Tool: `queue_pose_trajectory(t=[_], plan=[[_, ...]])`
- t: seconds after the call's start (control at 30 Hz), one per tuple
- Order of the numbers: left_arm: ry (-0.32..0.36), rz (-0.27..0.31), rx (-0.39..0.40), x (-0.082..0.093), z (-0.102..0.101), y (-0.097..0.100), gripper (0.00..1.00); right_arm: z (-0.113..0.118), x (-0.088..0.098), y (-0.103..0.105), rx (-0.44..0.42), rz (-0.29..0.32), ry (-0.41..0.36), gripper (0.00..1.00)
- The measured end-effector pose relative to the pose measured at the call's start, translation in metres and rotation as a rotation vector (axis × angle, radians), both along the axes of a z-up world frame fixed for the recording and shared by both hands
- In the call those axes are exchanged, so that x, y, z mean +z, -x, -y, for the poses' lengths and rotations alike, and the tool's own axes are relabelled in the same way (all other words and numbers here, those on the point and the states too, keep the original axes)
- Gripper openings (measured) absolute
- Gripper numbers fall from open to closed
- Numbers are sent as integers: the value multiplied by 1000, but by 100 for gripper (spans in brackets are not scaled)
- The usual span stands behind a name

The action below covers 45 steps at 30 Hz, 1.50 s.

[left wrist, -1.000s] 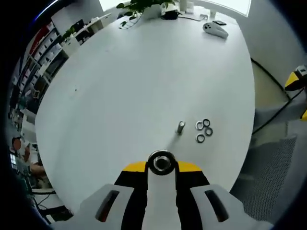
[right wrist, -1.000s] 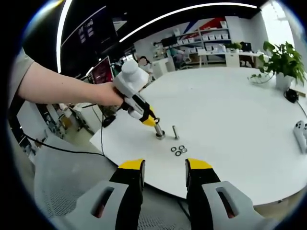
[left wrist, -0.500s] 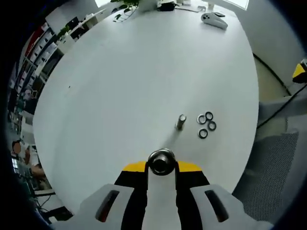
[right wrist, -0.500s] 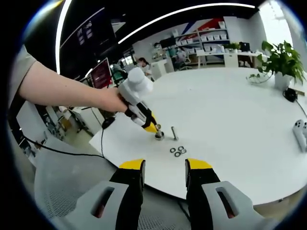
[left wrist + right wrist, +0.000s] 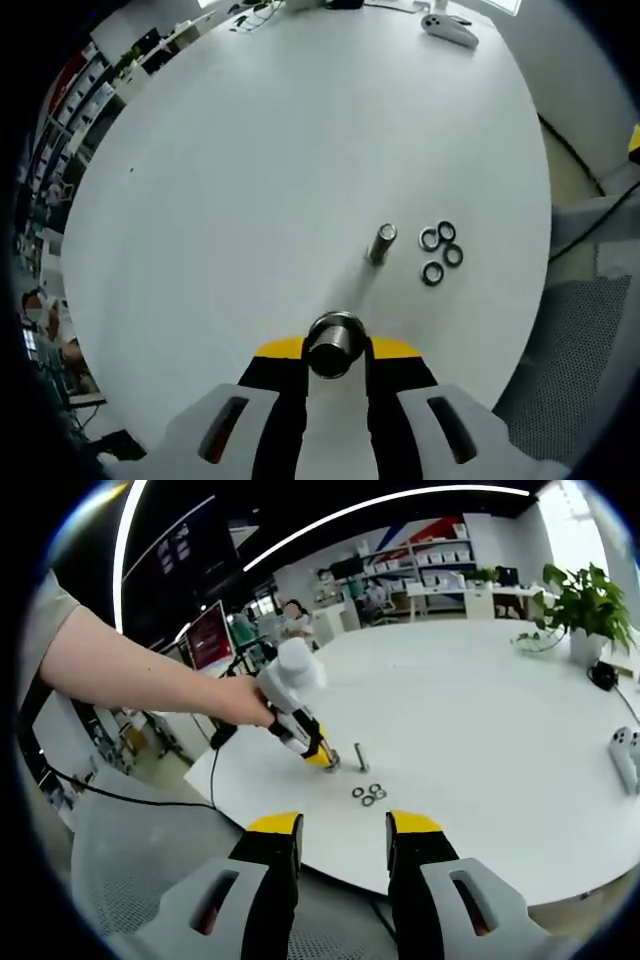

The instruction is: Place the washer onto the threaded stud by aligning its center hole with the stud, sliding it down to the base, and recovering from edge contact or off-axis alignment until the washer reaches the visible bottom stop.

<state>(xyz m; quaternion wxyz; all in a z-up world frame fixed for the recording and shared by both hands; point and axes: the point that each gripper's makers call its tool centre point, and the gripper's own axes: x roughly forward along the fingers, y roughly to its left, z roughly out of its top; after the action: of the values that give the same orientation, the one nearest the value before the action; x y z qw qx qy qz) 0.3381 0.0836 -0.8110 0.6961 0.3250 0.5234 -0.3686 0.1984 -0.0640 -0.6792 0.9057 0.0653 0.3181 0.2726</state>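
Left gripper (image 5: 335,350) jaws clamp a metal cylinder (image 5: 333,343); right gripper (image 5: 343,828) jaws stand apart, empty.

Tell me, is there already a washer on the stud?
No: in the left gripper view the stud stands bare on the table, and the four washers lie flat beside it.

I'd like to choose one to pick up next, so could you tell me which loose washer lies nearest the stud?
The washer lying directly beside the stud; the other three lie beyond it.
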Motion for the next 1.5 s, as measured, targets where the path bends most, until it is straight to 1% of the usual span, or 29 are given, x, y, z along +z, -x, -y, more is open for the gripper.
queue_pose_trajectory(t=[0.1,0.2,0.43,0.47,0.5,0.53,0.63,0.7,0.8,0.9,0.97,1.07,1.1,1.13,1.17,1.23,1.3,1.33,1.4,1.43,1.47,1.5], plan=[[5,11,2,-2,0,2,19,1,0,0,-4,2,-1,35],[10,-2,27,-1,0,3,19,0,0,0,1,-1,3,35],[24,-7,42,-3,-3,4,21,0,-1,1,3,-4,7,35],[25,-28,96,-4,-4,9,21,0,-1,1,4,-3,8,35],[49,-23,94,-3,-2,8,22,0,-1,1,5,-3,9,35],[79,-5,101,-3,0,5,24,0,-1,1,6,-4,10,35],[72,5,119,-2,-7,7,32,0,-2,1,8,-6,11,35],[75,12,119,2,-9,10,31,0,-2,1,10,-6,13,35],[73,31,122,6,-16,11,31,-1,-2,1,14,-7,13,35],[100,42,166,9,-26,12,31,-2,1,1,10,-3,-12,35],[114,56,194,14,-31,13,31,-2,1,1,11,-3,-10,35],[135,61,220,21,-33,18,31,-2,-1,2,15,-8,-3,35],[147,64,227,23,-33,19,31,-2,-1,2,12,-9,-6,35],[197,54,246,26,-28,21,31,-2,-1,2,11,-11,-6,35],[225,46,260,28,-25,24,31,-2,-2,2,11,-13,-5,35],[227,60,264,34,-29,28,31,-3,-3,2,21,-17,2,35],[246,78,283,39,-31,29,31,-4,-4,3,31,-17,7,35],[288,82,325,44,-29,32,31,-4,-4,3,32,-17,7,35],[365,84,371,53,-25,36,31,-4,-4,2,38,-17,8,35],[381,81,378,56,-25,40,32,-4,-4,2,39,-16,10,35],[375,93,368,52,-31,41,32,-3,-4,1,37,-15,9,35],[381,105,362,55,-32,42,32,-3,-4,1,36,-17,7,35]])
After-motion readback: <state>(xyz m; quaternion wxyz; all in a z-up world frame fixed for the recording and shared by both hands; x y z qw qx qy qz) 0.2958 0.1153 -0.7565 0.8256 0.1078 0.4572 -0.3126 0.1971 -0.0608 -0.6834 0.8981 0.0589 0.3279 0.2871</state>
